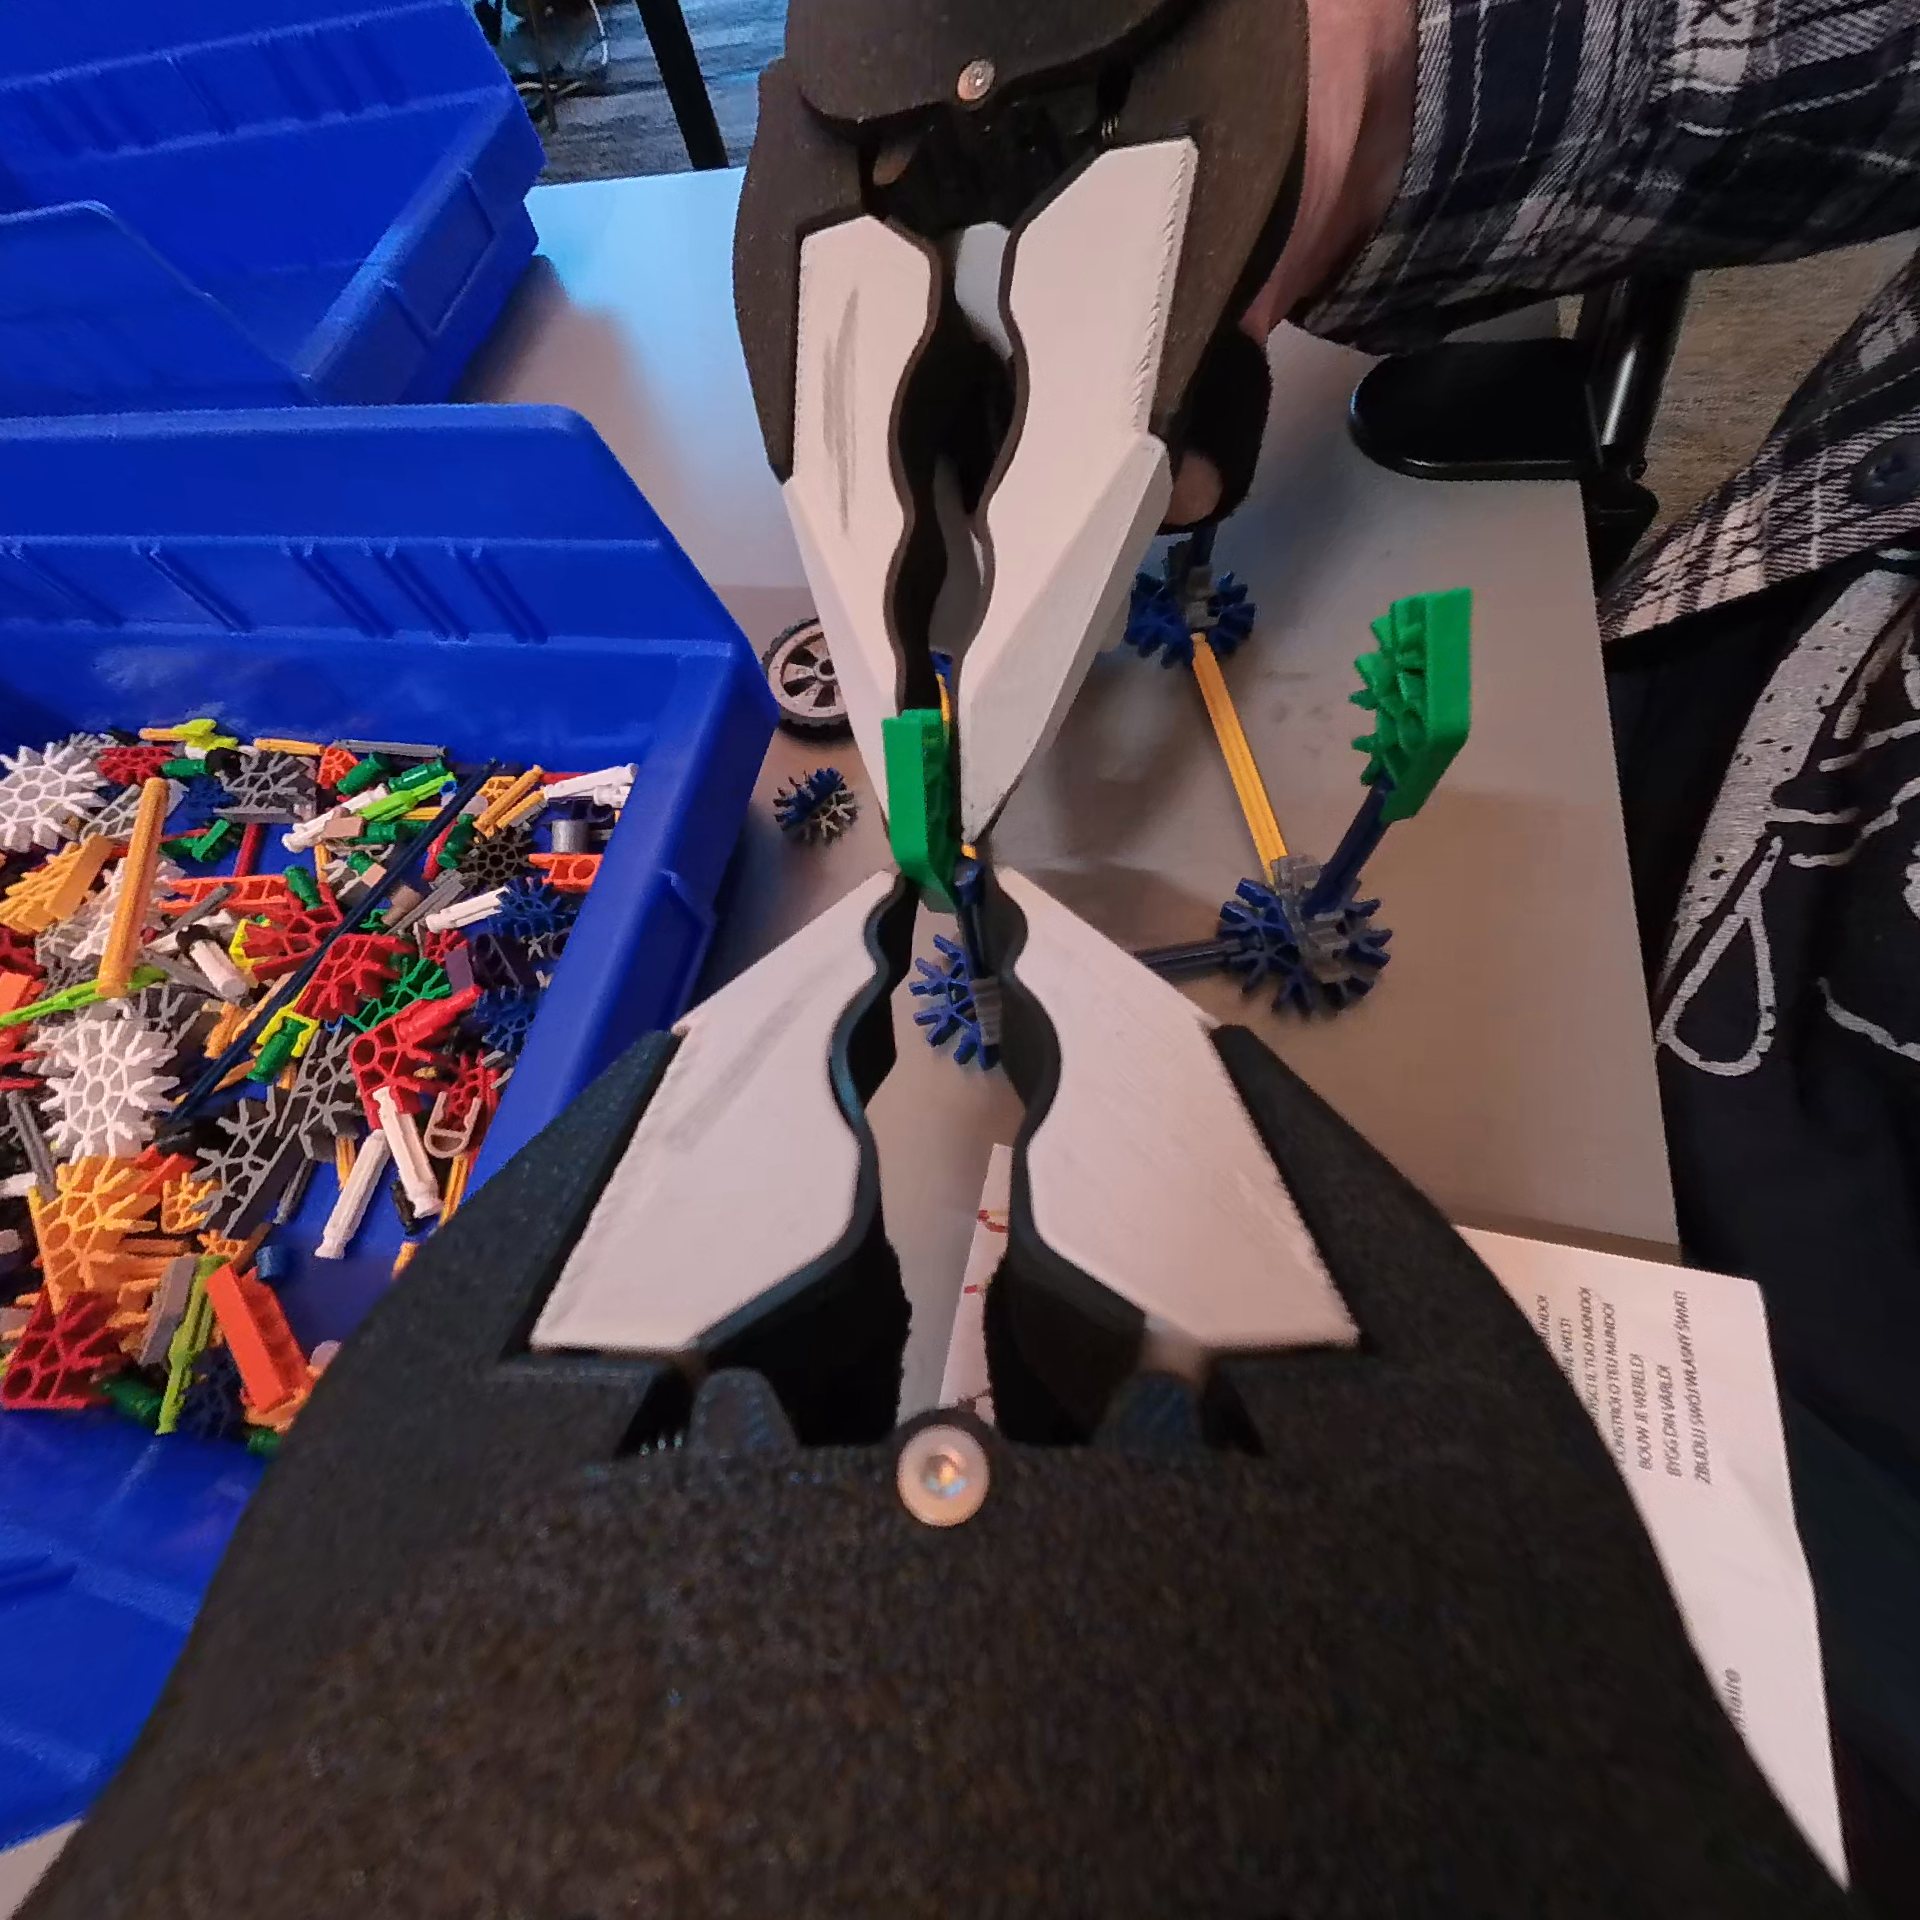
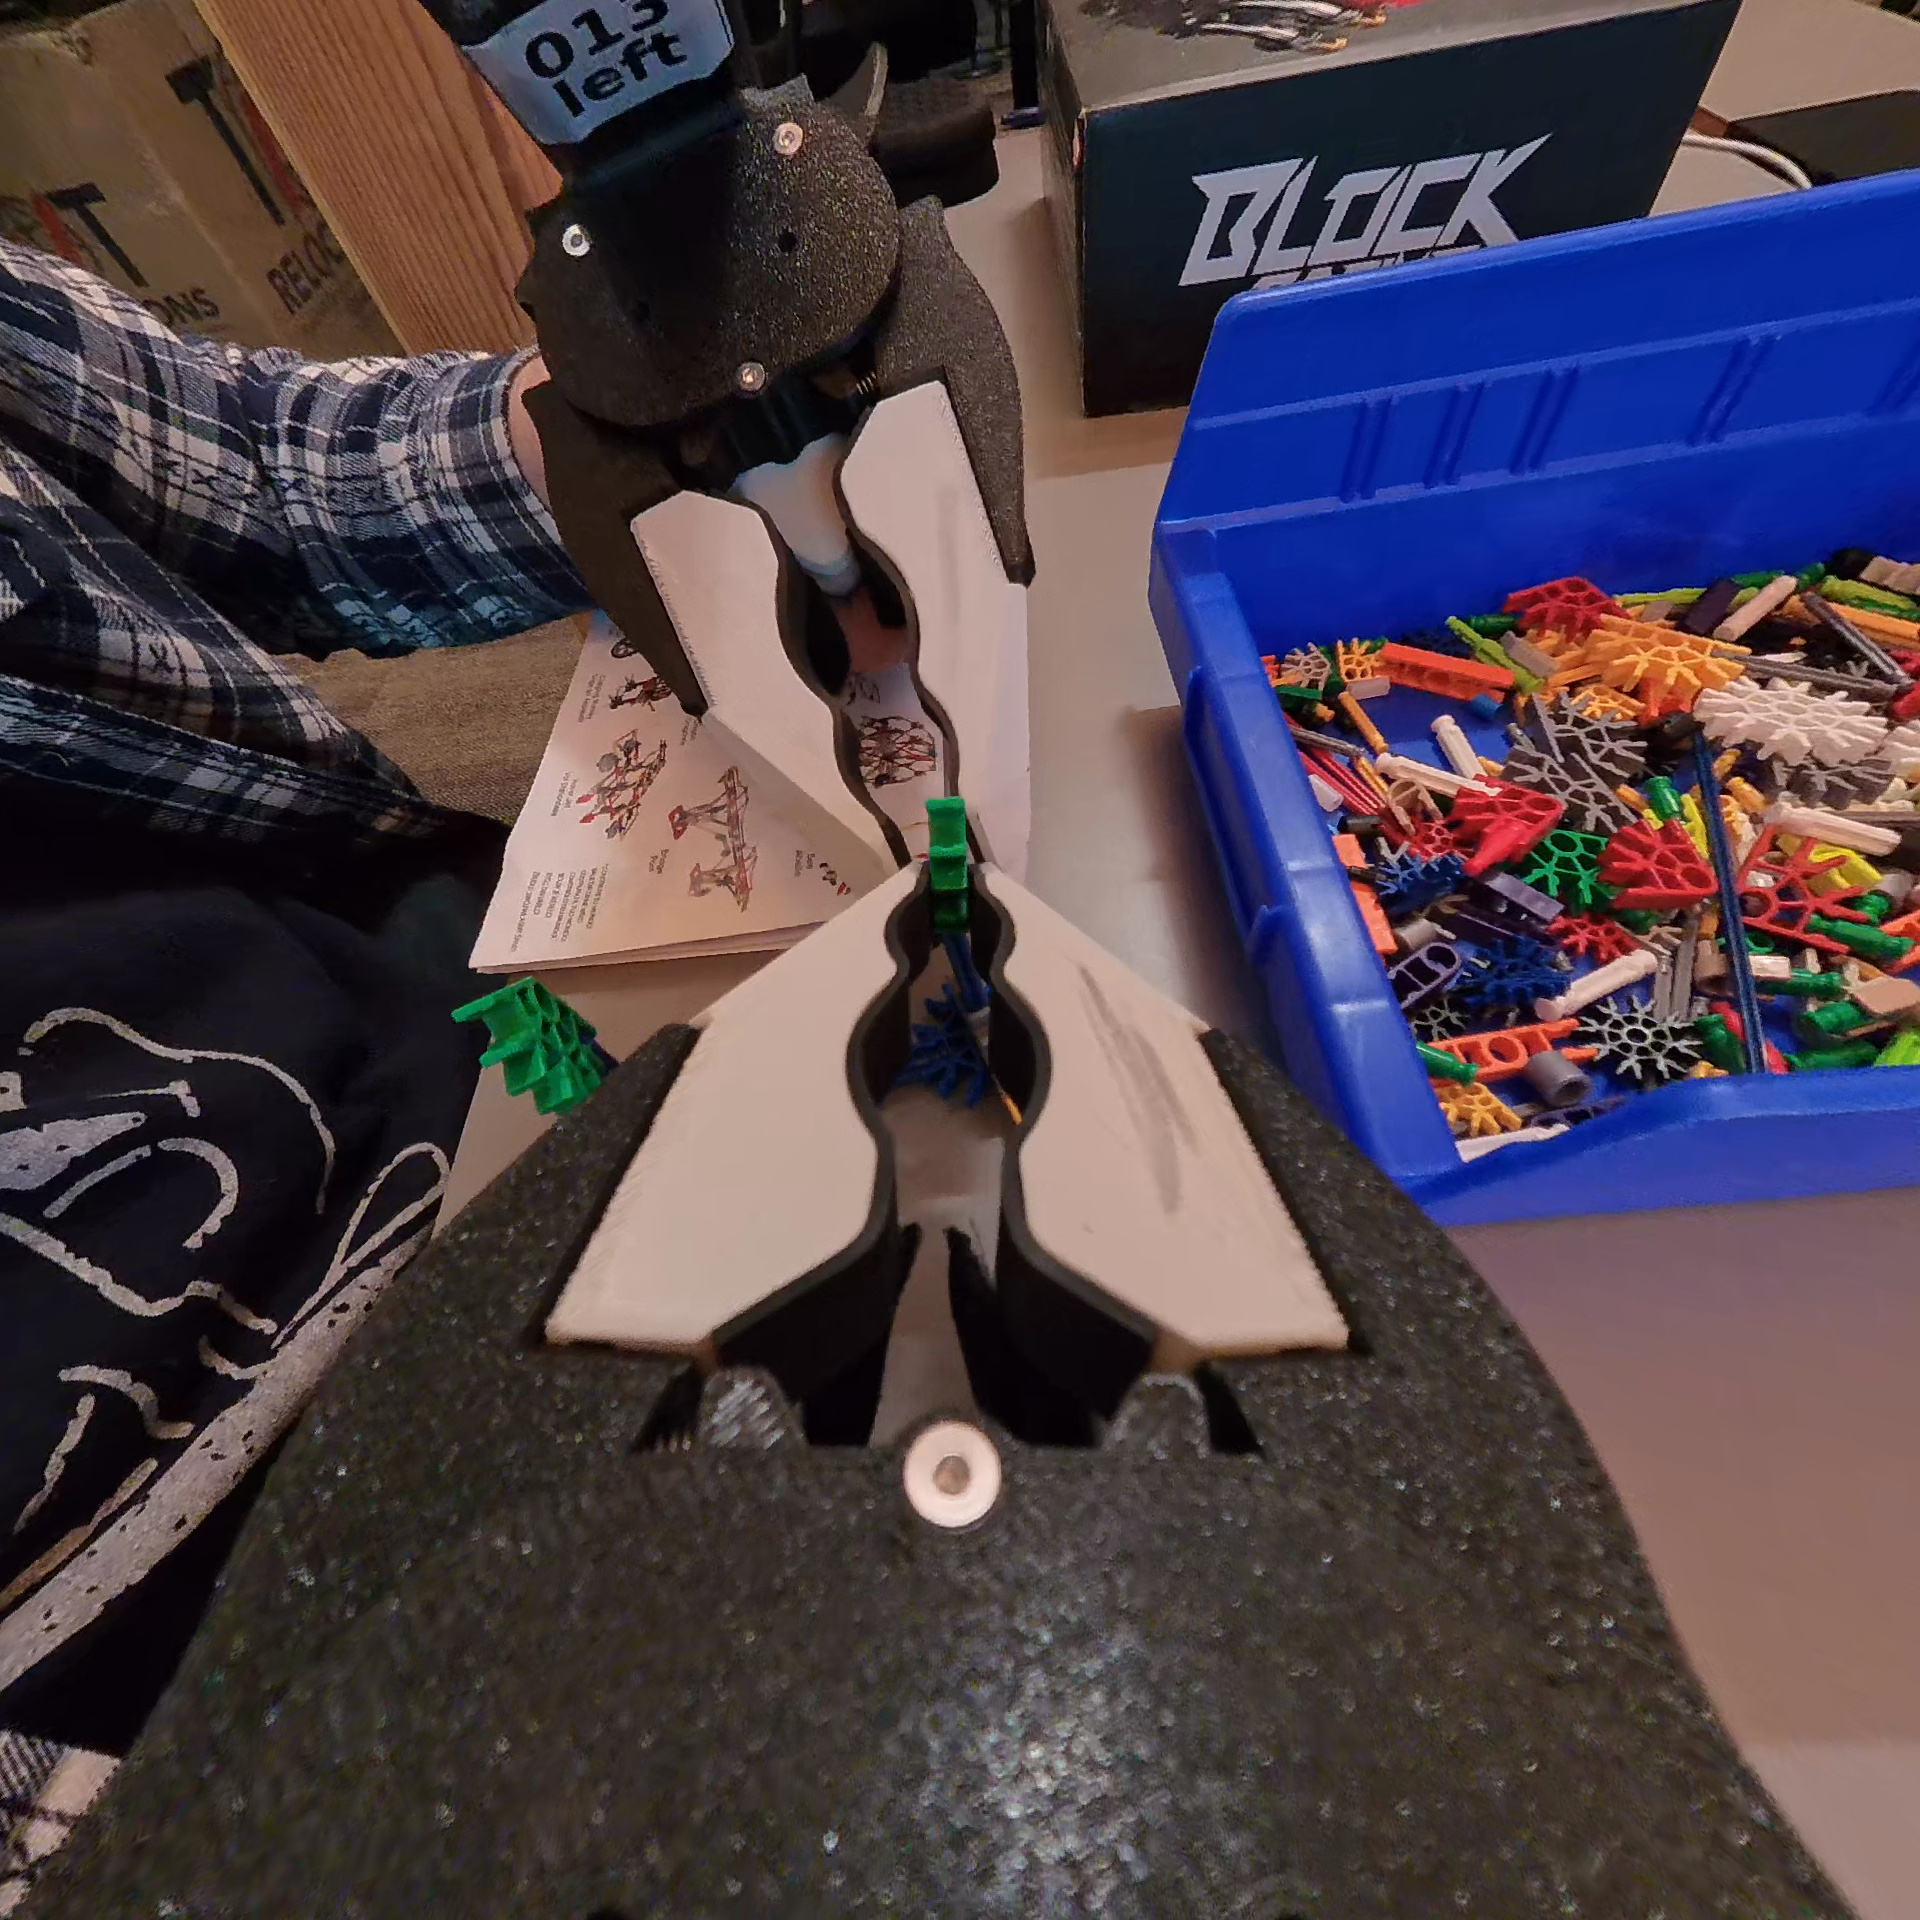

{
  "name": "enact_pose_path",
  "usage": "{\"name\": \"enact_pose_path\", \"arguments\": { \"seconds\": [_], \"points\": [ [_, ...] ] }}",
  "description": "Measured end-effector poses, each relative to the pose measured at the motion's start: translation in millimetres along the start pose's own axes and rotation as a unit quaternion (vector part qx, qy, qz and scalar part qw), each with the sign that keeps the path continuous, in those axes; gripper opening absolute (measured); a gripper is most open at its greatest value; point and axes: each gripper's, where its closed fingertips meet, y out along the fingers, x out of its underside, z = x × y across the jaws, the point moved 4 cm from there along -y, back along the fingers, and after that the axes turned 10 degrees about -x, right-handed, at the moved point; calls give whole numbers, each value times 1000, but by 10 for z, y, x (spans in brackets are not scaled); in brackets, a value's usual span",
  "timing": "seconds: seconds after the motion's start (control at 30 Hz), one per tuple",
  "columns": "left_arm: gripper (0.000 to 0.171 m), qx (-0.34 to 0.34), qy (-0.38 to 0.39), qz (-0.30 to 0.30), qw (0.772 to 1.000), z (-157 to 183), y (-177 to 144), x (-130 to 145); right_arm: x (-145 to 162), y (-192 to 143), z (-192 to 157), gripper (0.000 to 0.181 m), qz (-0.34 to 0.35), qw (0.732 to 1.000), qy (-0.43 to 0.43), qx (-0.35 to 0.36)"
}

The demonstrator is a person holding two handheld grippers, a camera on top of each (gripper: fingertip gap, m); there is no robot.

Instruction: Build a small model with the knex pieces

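My left gripper [image 1: 940,883] has its white fingers drawn nearly together, and a green connector [image 1: 920,800] sits right at their tips with a dark blue rod [image 1: 971,925] running down from it into the gap. Pointing straight back at me, tip to tip, is my right gripper [image 1: 961,810], its fingers also narrowed onto that same green piece. From the right wrist view the connector [image 2: 948,862] stands upright between the right gripper's [image 2: 951,873] tips, with the left gripper [image 2: 935,831] just beyond it; which of the two truly pinches it I cannot tell for sure, as the tips crowd the piece from both sides.

Below and beyond the left gripper's tips, a blue snowflake hub [image 1: 951,1003] lies on the grey table [image 1: 1455,1039]. To the right of the left gripper stands a partial frame: a yellow rod [image 1: 1236,758] joining two blue hubs, with a second green connector [image 1: 1418,696] raised on a blue rod. A small black wheel [image 1: 810,675] lies ahead to the left, beside the right gripper's finger.

Left of the left gripper is a blue bin [image 1: 416,582] heaped with mixed coloured pieces. An instruction booklet [image 2: 675,821] lies under the left gripper in the right wrist view.
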Motion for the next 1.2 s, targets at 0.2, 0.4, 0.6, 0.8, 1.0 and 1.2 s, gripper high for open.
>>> {"name": "enact_pose_path", "arguments": {
  "seconds": [0.2,0.4,0.6,0.8,1.0,1.2],
  "points": [
    [9,1,3,4,1000,3,-7,-8,-8,-4,-7,6,9,1000,4,-7],
    [3,-1,13,5,1000,25,-1,-5,0,25,-42,8,-3,1000,-14,-5],
    [3,-1,12,7,1000,28,10,-8,1,20,-45,9,-6,1000,-12,-4],
    [14,-11,-1,-4,1000,-26,23,-14,30,-34,-44,27,-40,999,-2,1],
    [23,-26,-1,-6,1000,-105,-137,-73,-100,-211,-76,28,-26,999,-19,16],
    [20,-89,33,-2,996,-436,-517,-339,-258,-370,-64,28,10,999,-30,40]
  ]
}}
